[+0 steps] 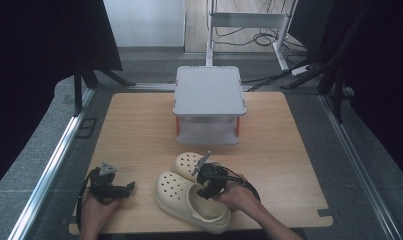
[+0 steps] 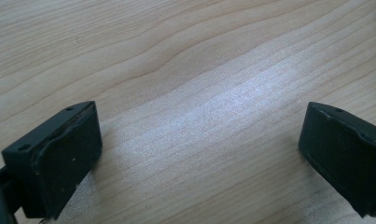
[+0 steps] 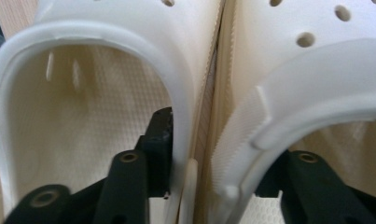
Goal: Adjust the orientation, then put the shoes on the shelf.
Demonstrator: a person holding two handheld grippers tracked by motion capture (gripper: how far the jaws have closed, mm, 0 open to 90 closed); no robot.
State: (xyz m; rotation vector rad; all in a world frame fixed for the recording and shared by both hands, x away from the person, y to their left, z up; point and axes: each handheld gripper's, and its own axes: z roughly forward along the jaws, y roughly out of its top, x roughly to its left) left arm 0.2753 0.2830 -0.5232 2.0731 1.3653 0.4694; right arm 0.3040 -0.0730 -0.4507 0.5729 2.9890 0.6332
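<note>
two cream clogs lie side by side on the near half of the wooden table point(image 1: 139, 130), long axes slanting from near right to far left, toes toward the grey box point(image 1: 209, 102). the near clog point(image 1: 181, 197) hides most of the far clog point(image 1: 186, 162). the right gripper point(image 1: 209, 182) has one jaw inside each shoe, apparently pinching the two adjoining walls together. the left gripper point(image 1: 120, 189) rests apart at the near left, jaws wide and empty.
</note>
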